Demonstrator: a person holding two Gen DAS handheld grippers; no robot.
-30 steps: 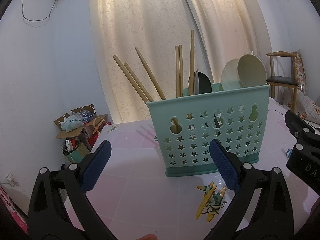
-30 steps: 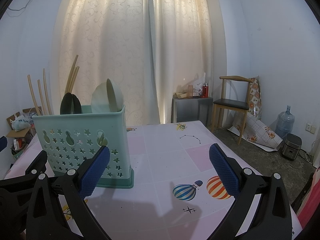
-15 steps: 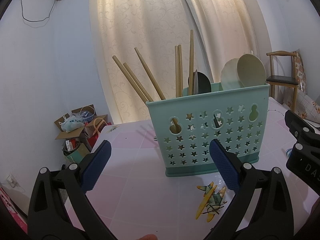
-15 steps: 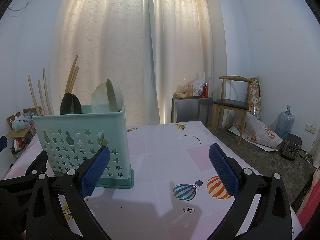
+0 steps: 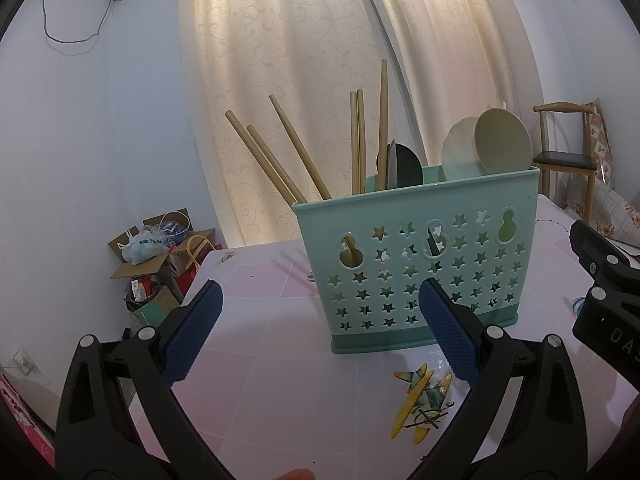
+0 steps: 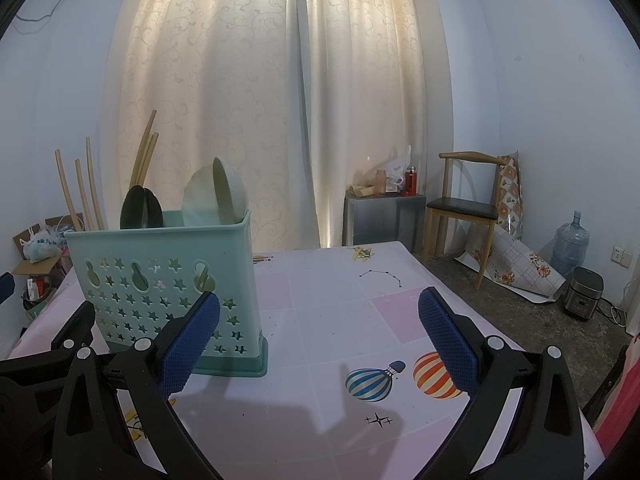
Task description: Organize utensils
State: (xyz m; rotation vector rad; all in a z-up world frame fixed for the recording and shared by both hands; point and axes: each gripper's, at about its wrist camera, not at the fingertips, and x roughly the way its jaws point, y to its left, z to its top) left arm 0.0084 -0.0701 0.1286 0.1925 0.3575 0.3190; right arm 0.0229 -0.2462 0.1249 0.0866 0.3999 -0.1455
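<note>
Both grippers, left gripper [image 5: 318,336] and right gripper [image 6: 318,338], hang wide and empty before the teal caddy [image 5: 416,264] on the surface [image 6: 340,308], already stocked with chopsticks [image 5: 280,152] and spoons [image 5: 486,146], so sorting looks finished, leaving only withdrawal.

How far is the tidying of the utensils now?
It looks nearly done. The teal holder stands upright with the chopsticks, dark spoons and pale spoons inside. Nothing is in hand: the left claw and the right claw are open. No loose utensil shows on the table.
</note>
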